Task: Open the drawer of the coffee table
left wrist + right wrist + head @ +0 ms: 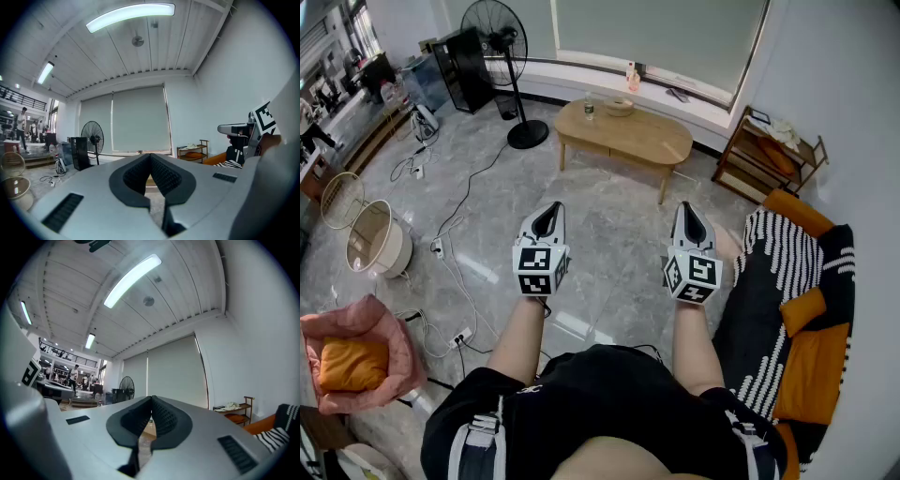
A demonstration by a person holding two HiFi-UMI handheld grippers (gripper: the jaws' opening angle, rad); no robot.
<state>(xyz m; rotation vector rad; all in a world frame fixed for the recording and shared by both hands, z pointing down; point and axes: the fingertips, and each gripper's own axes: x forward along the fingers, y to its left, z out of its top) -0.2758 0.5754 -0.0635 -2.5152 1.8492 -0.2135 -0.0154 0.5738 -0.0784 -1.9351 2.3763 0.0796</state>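
The oval wooden coffee table point(624, 134) stands across the room near the window, its drawer front point(586, 146) flush under the top. A small glass and a bowl sit on it. My left gripper point(547, 215) and right gripper point(688, 214) are held level side by side, well short of the table, both shut with nothing between the jaws. In the left gripper view the dark pads point(161, 174) meet at the tips, and a sliver of the table shows behind them. The right gripper view shows its pads point(161, 417) closed the same way.
A standing fan point(508, 56) is left of the table and a wooden shelf point(764, 155) right of it. A striped sofa with orange cushions point(802, 309) lies at my right. Cables and a power strip point(441, 246) trail over the marble floor at left, beside baskets point(375, 239).
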